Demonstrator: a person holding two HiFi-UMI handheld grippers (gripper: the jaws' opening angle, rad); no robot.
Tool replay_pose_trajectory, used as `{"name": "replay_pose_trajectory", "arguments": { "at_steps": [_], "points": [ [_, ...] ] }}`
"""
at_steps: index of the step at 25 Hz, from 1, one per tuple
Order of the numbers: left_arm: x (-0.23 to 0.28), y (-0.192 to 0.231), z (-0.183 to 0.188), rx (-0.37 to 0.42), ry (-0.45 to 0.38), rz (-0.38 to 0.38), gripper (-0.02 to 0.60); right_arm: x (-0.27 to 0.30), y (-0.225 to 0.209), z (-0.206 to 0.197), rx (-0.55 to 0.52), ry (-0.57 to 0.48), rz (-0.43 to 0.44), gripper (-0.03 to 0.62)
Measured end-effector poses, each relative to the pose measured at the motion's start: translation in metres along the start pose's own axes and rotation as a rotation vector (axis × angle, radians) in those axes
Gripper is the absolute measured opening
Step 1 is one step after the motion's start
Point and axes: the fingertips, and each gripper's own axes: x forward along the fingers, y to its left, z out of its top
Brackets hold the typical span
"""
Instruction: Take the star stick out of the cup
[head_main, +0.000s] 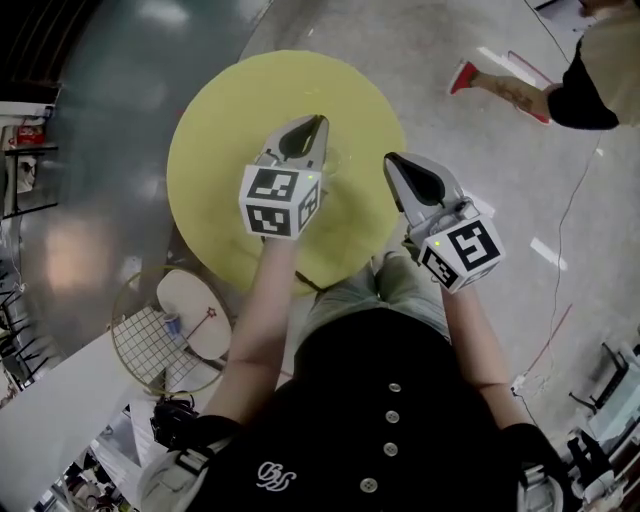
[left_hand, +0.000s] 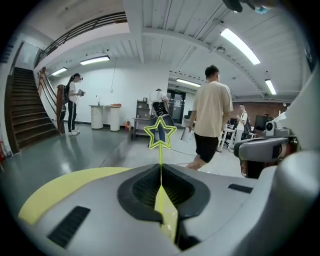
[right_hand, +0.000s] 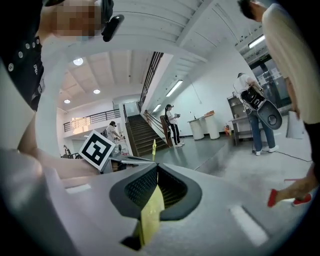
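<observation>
Grippers raised over the round yellow table, you hold the star stick in your left gripper, whose jaws are pressed together on the thin yellow-green shaft. The shaft stands upright out of the jaw tips and ends in an outlined star, seen against the hall beyond.

From the head view, your left gripper hangs above the middle of the table, tips pointing away from you. The stick is too thin to pick out there, and the cup cannot be made out with any certainty.

Your right gripper sits just beside the left, near the table's right edge. In its own view the right gripper has its jaws closed on each other with nothing gripped. Past its tips, a sliver of yellow from the star stick rises next to the left gripper's marker cube.

A person in a beige shirt walks across the grey floor beyond the table.
</observation>
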Motion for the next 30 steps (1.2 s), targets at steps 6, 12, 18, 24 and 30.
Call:
{"name": "replay_pose_trajectory", "arguments": {
  "at_steps": [6, 12, 18, 24, 30],
  "points": [
    [-0.023, -0.004, 0.021, -0.022, -0.109, 0.008, 0.015, -0.007, 0.007, 0.009, -0.019, -0.010, 0.032, 0.003],
    [-0.055, -0.011, 0.041, -0.017, -0.192, 0.045, 0.015, -0.016, 0.010, 0.022, -0.020, -0.036, 0.055, 0.003],
    [-0.093, -0.022, 0.067, -0.025, -0.318, 0.099, 0.015, -0.023, 0.016, 0.036, -0.048, -0.045, 0.113, 0.003],
    [-0.136, -0.030, 0.086, -0.040, -0.447, 0.139, 0.015, -0.032, 0.035, 0.046, -0.074, -0.057, 0.171, 0.003],
    [-0.174, -0.034, 0.088, -0.075, -0.542, 0.197, 0.015, -0.039, 0.055, 0.047, -0.115, -0.055, 0.246, 0.003]
  ]
}}
